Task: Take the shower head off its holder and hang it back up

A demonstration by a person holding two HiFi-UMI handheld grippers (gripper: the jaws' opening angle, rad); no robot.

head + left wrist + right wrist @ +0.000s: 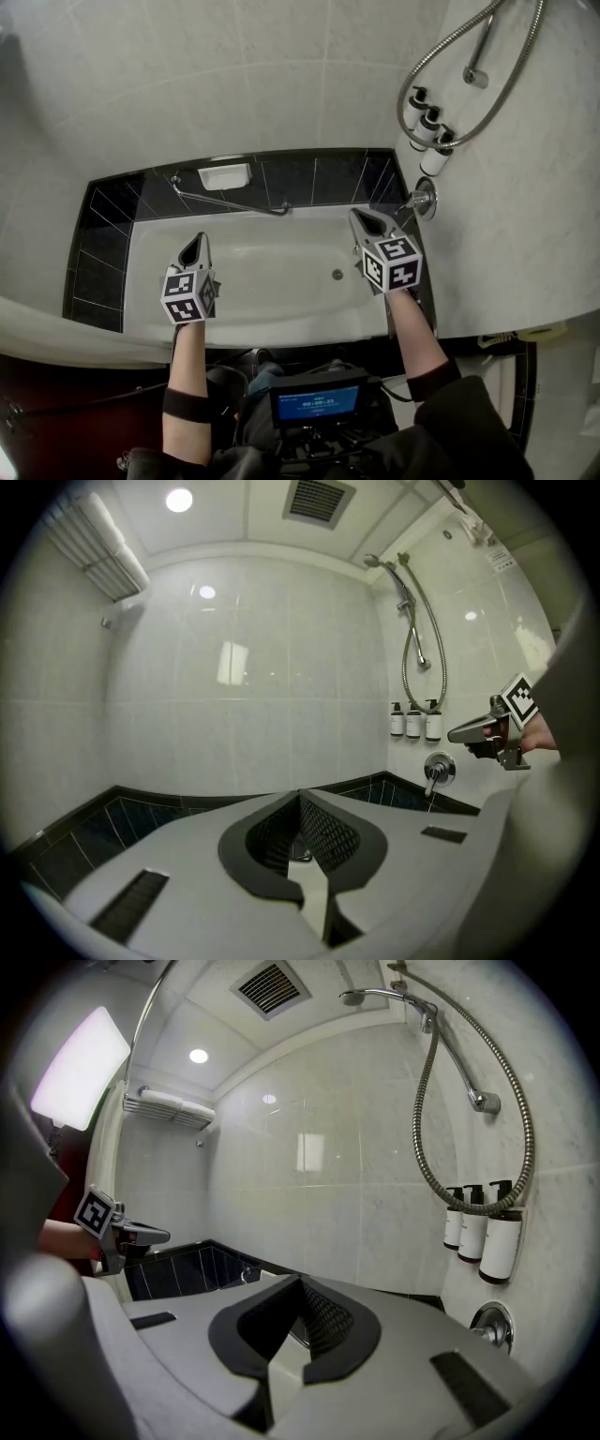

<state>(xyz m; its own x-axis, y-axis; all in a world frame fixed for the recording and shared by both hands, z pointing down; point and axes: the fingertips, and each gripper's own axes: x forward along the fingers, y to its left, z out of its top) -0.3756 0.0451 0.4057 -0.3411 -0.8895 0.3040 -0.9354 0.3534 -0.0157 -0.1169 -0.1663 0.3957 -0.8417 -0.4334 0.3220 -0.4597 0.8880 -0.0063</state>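
Note:
The chrome shower head [373,561] [356,997] sits in its holder [427,1012] high on the right wall. Its metal hose [507,89] [521,1138] loops down beside the rail. Both grippers hover over the white bathtub [244,328], far below the shower head. My left gripper [200,238] [300,803] is shut with nothing between its jaws. My right gripper [357,215] [302,1283] is shut too and holds nothing; it is close to the tap end. Each gripper shows in the other's view: the right gripper [478,728] at the right edge, the left gripper [141,1233] at the left.
Three pump bottles [427,127] [478,1227] hang on the right wall above the round tap valve [422,199] [438,769]. A chrome grab bar [225,202] and a soap dish [225,175] line the far wall. A towel rack [98,541] is high at left.

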